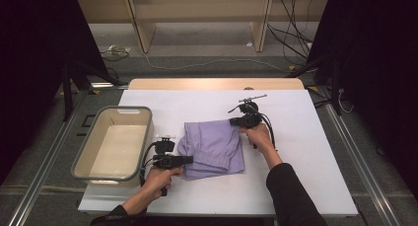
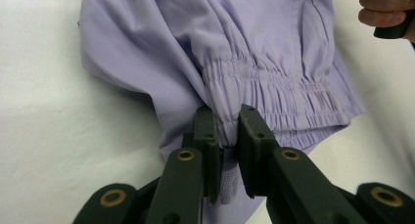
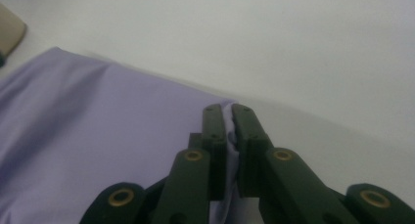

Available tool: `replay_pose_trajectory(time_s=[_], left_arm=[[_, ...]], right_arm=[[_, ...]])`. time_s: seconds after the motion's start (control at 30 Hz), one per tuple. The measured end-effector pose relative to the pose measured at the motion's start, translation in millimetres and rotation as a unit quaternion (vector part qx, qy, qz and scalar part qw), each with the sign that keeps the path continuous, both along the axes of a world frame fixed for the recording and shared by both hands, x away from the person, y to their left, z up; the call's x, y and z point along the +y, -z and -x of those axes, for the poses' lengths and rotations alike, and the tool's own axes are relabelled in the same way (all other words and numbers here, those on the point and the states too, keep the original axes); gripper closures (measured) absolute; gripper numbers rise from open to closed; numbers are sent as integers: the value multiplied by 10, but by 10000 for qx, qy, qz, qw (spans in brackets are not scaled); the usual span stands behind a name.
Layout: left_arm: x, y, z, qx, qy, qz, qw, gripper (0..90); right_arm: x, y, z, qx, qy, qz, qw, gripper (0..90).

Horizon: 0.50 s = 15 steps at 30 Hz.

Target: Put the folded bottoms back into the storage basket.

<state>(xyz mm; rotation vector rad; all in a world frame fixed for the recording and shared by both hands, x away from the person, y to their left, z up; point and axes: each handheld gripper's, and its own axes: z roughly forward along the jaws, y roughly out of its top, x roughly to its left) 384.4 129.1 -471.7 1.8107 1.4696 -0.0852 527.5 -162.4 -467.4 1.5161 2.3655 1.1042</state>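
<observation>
A white table [image 1: 296, 186] holds a grey bin [image 1: 81, 159] at left and, beside it, folded lilac trousers [image 1: 214, 147]. Both grippers pinch opposite edges, probably to lift the cloth evenly. The left gripper [image 2: 228, 123] view reveals its jaws clamped on the elastic waistband [image 2: 274, 87]; the right gripper [image 3: 228, 117] view shows jaws pressed onto a plain corner.
</observation>
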Motion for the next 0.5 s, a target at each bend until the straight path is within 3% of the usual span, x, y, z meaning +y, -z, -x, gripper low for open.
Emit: replay_pose_trajectory(time_s=[0.2,0.5], left_arm=[[31,-56,7,-46,28,219,9997,799],[108,-197,63,-240,184,229,9993,800]], right_arm=[[34,-137,61,-166,-77,-113,9998,862],[75,-300,145,-298,-143,-351,9988,864]])
